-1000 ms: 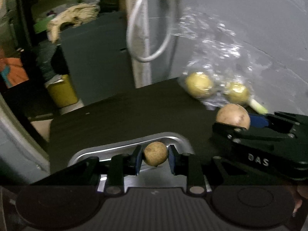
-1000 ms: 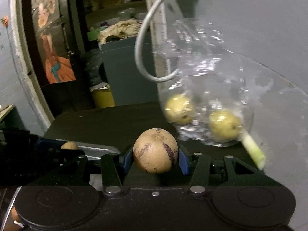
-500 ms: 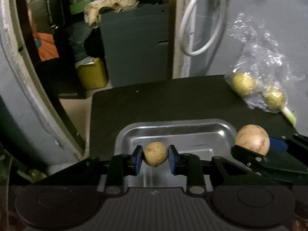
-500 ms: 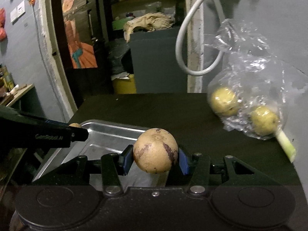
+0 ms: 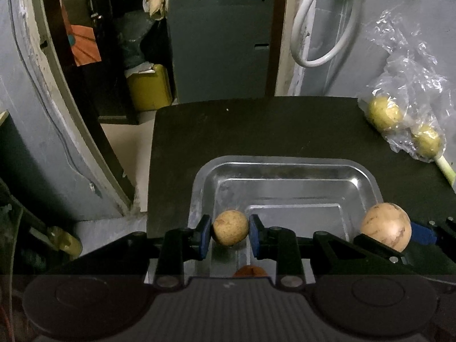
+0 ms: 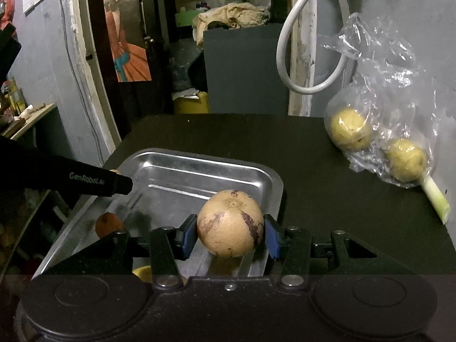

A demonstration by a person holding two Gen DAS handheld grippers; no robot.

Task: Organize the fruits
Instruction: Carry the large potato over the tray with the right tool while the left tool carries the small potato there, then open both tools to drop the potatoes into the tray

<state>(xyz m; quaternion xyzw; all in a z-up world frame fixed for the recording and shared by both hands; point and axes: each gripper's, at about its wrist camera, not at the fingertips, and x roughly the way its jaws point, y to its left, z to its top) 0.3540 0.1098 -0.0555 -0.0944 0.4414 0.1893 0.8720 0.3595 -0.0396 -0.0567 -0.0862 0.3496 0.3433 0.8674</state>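
Observation:
My left gripper (image 5: pixel 230 228) is shut on a small brown round fruit (image 5: pixel 230 227), held above the near left part of a metal tray (image 5: pixel 285 168). My right gripper (image 6: pixel 230 235) is shut on a large tan fruit with dark blotches (image 6: pixel 230 223), over the tray's (image 6: pixel 199 161) right side. In the left wrist view that large fruit (image 5: pixel 386 226) shows at the tray's right rim. An orange fruit (image 6: pixel 108 223) lies in the tray, and a yellow one (image 6: pixel 144 273) peeks out below the right gripper's fingers. A clear plastic bag (image 6: pixel 379 108) holds two yellow-green fruits (image 6: pixel 349 132) at the far right of the dark table.
A pale green stalk (image 6: pixel 434 198) sticks out from under the bag. A white hose loop (image 6: pixel 302 42) hangs on the wall behind. Past the table's far edge stand a grey cabinet (image 5: pixel 219 45) and a yellow canister (image 5: pixel 149 87). The table (image 5: pixel 256 131) drops off to the left.
Both grippers have swung left from the bag toward the tray, each still holding its fruit. The tray now lies directly beneath them and the bag sits far right.

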